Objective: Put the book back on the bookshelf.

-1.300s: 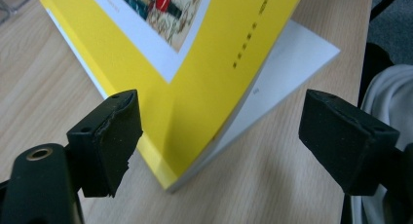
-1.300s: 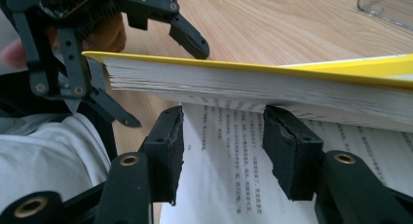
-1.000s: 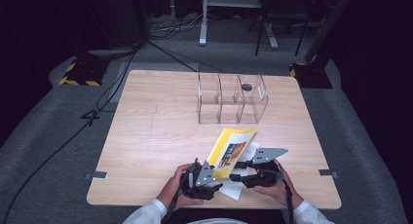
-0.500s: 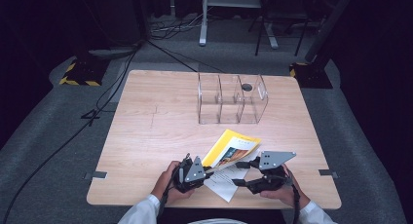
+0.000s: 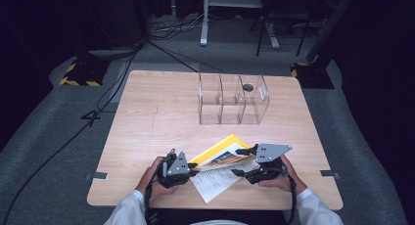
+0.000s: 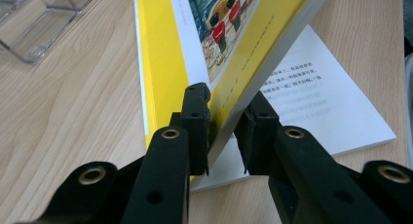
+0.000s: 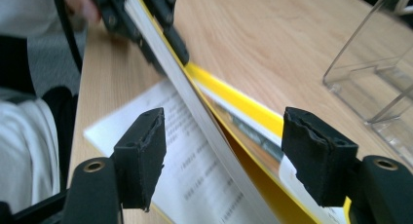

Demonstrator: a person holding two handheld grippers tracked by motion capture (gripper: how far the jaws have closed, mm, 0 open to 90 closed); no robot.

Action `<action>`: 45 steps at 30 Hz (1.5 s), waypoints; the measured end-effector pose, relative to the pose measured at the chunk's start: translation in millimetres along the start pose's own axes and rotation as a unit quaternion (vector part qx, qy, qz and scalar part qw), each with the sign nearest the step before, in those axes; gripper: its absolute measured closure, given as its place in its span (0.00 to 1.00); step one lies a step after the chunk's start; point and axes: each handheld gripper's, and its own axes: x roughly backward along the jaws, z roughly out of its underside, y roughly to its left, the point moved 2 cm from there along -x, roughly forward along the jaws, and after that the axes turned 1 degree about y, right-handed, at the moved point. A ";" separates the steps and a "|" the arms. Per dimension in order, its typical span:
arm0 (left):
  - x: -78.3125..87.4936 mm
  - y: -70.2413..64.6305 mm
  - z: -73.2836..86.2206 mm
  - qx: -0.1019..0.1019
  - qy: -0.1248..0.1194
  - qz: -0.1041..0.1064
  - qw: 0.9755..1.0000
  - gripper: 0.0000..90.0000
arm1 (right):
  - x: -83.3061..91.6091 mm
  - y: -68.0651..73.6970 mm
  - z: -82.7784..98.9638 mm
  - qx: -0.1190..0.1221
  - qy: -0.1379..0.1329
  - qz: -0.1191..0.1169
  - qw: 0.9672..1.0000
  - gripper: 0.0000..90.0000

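Observation:
A yellow-covered book (image 5: 220,154) lies half open near the table's front edge, with a white text page (image 5: 215,183) flat on the wood. My left gripper (image 5: 193,168) is shut on the raised block of pages and cover (image 6: 229,39). Its pads (image 6: 195,112) pinch the block from both sides; the jaws closed on it and have just eased slightly. My right gripper (image 5: 236,161) is open at the book's other end. Its jaws have just been opening, and the page block (image 7: 195,102) runs between its pads (image 7: 141,151) without touching them. The left gripper (image 7: 146,19) shows beyond.
A clear plastic organizer (image 5: 232,100) with three compartments stands at the back middle of the wooden table (image 5: 147,117). The person's hands and white sleeves (image 5: 132,210) come in at the front edge. Cables and stands lie on the floor beyond.
The left gripper closed on the book and moved left. The raised part of the book dropped lower toward the table. The right gripper's jaws spread wider off the book.

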 end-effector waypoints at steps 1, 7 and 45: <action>1.5 3.1 2.3 0.006 -0.003 0.001 1.000 0.82 | -2.8 -1.2 1.7 0.003 0.011 0.002 1.000 0.37; 10.1 16.8 11.4 0.012 0.003 0.004 1.000 0.80 | -19.9 -5.9 16.9 0.028 0.076 0.072 0.994 0.49; 19.4 -12.2 -14.1 -0.024 0.051 -0.080 0.995 0.77 | -42.7 18.3 2.4 0.104 0.069 0.071 0.990 0.85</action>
